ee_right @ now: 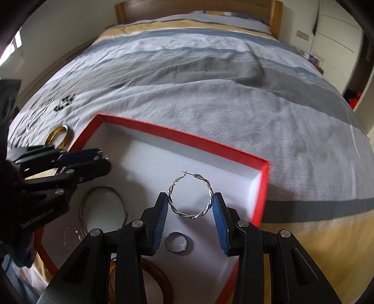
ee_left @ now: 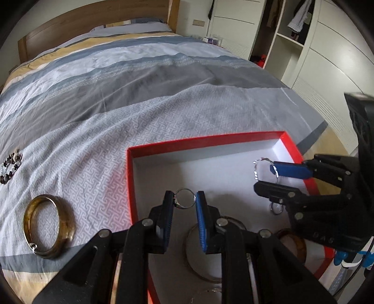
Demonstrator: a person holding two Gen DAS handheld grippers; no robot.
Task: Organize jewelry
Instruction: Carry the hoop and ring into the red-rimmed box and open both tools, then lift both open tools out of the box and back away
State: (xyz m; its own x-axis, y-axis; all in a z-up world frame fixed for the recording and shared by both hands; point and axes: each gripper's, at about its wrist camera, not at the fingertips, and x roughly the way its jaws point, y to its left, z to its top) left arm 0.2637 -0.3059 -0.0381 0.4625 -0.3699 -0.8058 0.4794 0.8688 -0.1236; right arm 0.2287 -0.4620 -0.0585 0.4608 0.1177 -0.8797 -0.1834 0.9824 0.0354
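A red box (ee_left: 198, 143) (ee_right: 177, 138) with a white inside lies on the bed. My left gripper (ee_left: 184, 198) hangs over it, shut on a small silver ring (ee_left: 185, 198). My right gripper (ee_right: 190, 202) is shut on a twisted silver hoop earring (ee_right: 190, 195) above the box; the left wrist view shows that right gripper (ee_left: 266, 175) from the side with the earring (ee_left: 259, 167) in it. On the box floor lie a thin bangle (ee_right: 102, 205), a dark ring (ee_right: 177, 242), a brown bangle (ee_right: 152, 280) and a fine hoop (ee_right: 70, 238).
A gold bangle (ee_left: 48, 225) (ee_right: 58, 136) rests on the striped bedspread (ee_left: 140, 93) left of the box. Dark beaded pieces (ee_left: 10, 167) (ee_right: 64, 101) lie farther left. A wooden headboard (ee_left: 93, 18) and white wardrobes (ee_left: 315, 58) stand beyond.
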